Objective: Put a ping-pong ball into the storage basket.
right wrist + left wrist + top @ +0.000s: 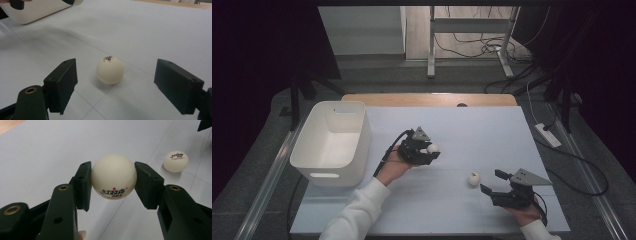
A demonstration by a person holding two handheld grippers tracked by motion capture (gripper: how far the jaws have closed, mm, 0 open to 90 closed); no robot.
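Two white plastic table-tennis balls, one ball clamped between the pads of the left gripper above the pale blue table sheet, second ball resting on the sheet between the wide-apart jaws of the right gripper, white plastic bin at left.

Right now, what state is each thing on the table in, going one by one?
Left tool: shut on a ball, held above the table.
Held ball: clamped between both jaws, logo facing the camera.
Right tool: open, jaws wide apart.
Loose ball: resting on the table, untouched, ahead of the right tool.
White bin: upright, open-topped, looks empty.
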